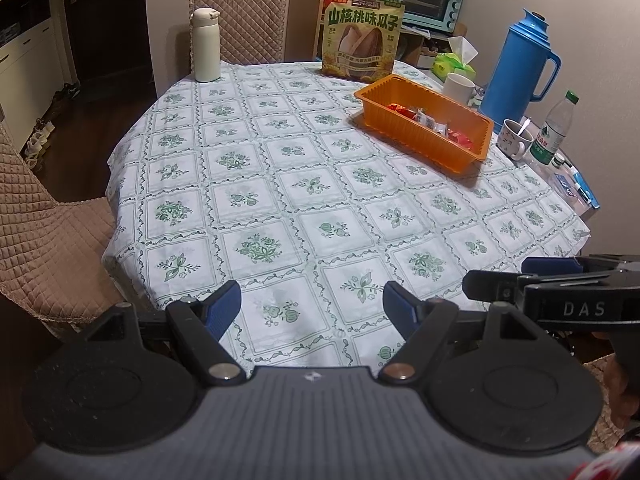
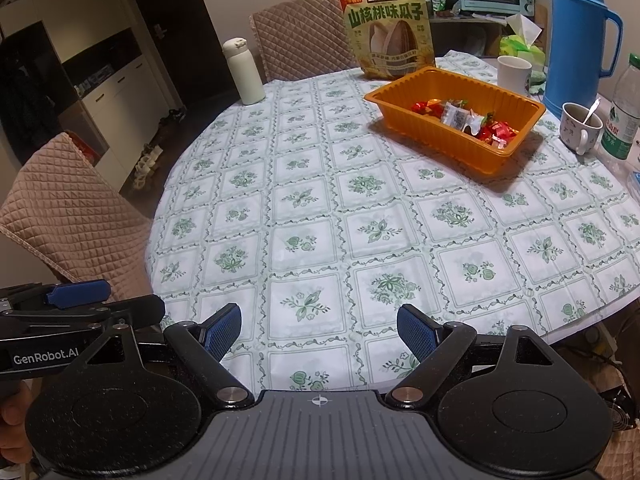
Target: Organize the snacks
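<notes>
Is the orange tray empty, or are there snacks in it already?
Not empty: the orange tray holds a small pile of wrapped snacks, well below its rim.

The snack bag [image 1: 362,42] standing at the far edge of the table, top centre of both views, bears large green characters 山核桃味瓜子 across its front, above a picture of seeds; the smaller print on it above and below is too fine to read; in the left wrist view, at the right edge, the side of the right gripper [image 1: 552,280] carries the white letters DAS, the rest cut off by the frame; in the right wrist view, at the lower left, the side of the left gripper [image 2: 80,300] reads GenRobot.AI in white; the water bottle [image 2: 624,120] at the right edge has a green label with characters too blurred to make out.
</notes>
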`<state>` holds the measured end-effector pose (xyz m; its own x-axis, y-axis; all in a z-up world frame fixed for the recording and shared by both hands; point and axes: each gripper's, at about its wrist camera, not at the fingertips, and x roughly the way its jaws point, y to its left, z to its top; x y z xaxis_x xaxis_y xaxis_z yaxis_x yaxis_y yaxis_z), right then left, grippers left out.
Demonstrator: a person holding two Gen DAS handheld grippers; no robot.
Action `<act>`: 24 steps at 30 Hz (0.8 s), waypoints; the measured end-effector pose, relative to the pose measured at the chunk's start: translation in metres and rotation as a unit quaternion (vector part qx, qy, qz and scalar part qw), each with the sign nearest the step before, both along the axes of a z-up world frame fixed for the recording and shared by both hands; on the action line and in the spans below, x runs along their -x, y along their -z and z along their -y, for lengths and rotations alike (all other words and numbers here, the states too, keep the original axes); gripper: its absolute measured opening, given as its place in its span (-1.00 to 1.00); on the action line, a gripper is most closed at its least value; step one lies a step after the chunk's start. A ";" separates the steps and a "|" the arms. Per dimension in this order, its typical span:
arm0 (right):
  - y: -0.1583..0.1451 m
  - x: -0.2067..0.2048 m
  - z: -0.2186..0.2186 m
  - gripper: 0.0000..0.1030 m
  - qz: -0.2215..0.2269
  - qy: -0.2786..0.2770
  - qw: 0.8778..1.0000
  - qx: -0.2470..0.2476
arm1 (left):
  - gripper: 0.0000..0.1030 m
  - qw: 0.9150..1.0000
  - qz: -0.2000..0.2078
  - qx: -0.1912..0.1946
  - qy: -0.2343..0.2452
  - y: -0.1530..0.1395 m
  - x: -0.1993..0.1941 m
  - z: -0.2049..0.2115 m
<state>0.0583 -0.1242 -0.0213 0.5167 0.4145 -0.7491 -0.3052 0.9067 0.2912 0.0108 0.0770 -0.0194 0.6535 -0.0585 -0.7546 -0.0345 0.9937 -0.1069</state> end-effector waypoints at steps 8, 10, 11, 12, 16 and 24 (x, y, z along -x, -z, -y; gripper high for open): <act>-0.001 -0.001 -0.001 0.65 0.001 0.000 1.000 0.000 | 0.48 1.000 0.002 -0.001 0.001 0.000 0.001 0.001; -0.001 0.000 0.000 0.65 0.001 0.000 1.000 -0.001 | 0.48 1.000 0.002 -0.001 0.001 0.000 0.001 0.001; -0.001 -0.001 -0.001 0.65 0.001 0.000 1.000 -0.001 | 0.48 1.000 0.003 -0.001 0.002 0.000 0.001 0.002; -0.001 -0.001 0.000 0.65 0.002 0.001 1.000 -0.001 | 0.48 1.000 0.003 -0.001 0.002 0.000 0.000 0.002; -0.002 -0.003 0.002 0.65 0.002 0.003 1.000 -0.002 | 0.48 1.000 0.004 -0.002 0.004 0.000 -0.001 0.004; -0.001 -0.002 0.005 0.65 0.003 0.004 1.000 -0.002 | 0.48 1.000 0.003 -0.002 0.007 0.001 -0.005 0.006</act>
